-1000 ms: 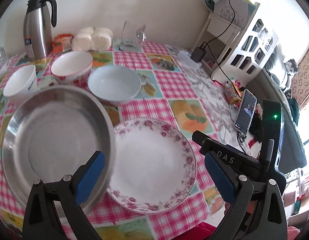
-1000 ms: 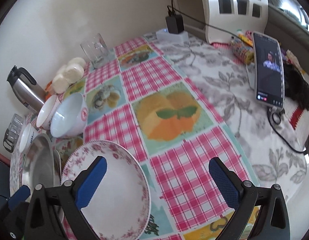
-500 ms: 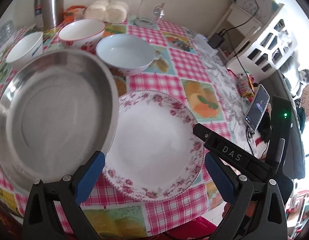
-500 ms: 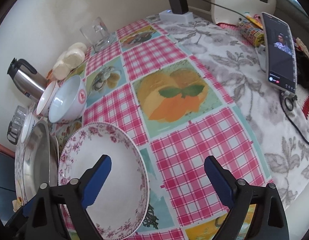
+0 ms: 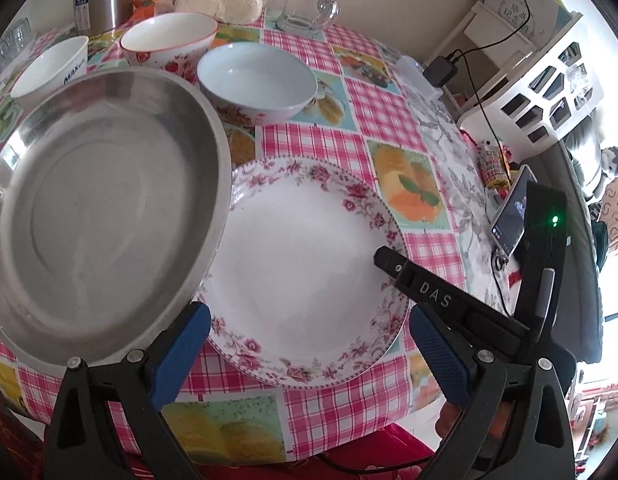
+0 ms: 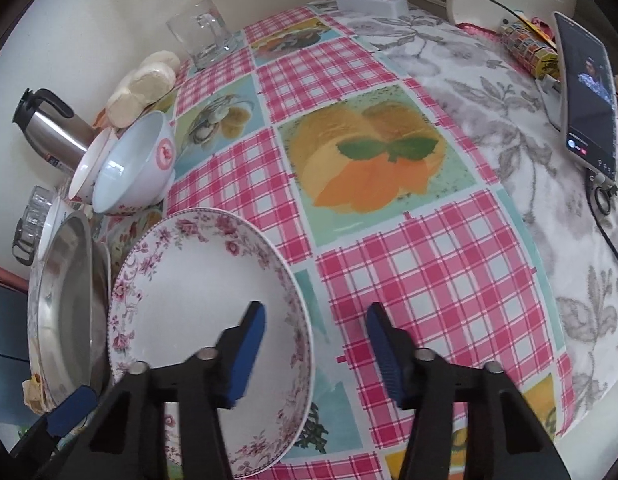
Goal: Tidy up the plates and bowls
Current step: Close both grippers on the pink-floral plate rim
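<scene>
Left wrist view: flowered plate lies flat on tabletop, its far-left edge under steel pan rim. Left gripper fingers spread wide w/ plate's near rim between, nothing gripped; prob. staged for support.

Right wrist view: right gripper fingers closing astride plate's right rim, not yet pinching; prob. a lift grip.

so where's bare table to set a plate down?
Free: the checked cloth right of the floral plate, out to the phone. Crowded: the far left, where steel pan, blue bowl and kettle bunch up. The right tongs are closing astride the floral plate's rim.
</scene>
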The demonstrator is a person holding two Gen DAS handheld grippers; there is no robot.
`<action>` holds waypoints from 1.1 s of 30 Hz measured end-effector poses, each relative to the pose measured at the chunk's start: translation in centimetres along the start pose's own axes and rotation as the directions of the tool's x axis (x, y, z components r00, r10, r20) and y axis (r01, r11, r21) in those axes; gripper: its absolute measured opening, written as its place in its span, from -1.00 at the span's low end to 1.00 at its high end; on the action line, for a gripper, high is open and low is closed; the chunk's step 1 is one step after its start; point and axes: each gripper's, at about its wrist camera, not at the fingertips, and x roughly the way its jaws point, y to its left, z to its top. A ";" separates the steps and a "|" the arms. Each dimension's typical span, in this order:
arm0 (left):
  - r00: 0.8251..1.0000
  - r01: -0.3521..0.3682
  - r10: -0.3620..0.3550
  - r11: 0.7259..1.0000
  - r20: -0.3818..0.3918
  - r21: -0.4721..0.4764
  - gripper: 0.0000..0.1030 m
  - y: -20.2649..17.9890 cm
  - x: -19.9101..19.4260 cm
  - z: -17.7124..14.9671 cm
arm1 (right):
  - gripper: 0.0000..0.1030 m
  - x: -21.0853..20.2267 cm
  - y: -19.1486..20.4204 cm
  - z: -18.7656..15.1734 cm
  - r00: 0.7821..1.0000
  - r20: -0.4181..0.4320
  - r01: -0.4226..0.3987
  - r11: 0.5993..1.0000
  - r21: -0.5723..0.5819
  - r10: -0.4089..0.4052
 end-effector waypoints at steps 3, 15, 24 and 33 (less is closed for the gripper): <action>1.000 -0.009 0.008 1.000 -0.013 -0.004 0.92 0.1 0.2 -0.1 | -0.35 0.1 -0.1 0.1 1.000 0.000 0.005 1.000 0.001 -0.005; 0.998 -0.026 0.026 1.000 -0.060 -0.002 0.88 0.1 1.3 -0.5 | -0.39 -0.8 -2.2 0.3 0.997 0.025 0.072 0.996 0.056 -0.074; 0.993 -0.091 0.090 0.996 -0.082 0.002 0.46 -0.1 3.3 -0.1 | -0.38 -0.8 -2.9 0.4 0.997 0.026 0.071 0.993 0.094 -0.074; 0.988 -0.119 0.113 0.991 -0.102 -0.059 -0.07 0.9 5.0 0.1 | -0.38 -0.6 -2.7 0.4 0.998 0.025 0.060 0.995 0.083 -0.062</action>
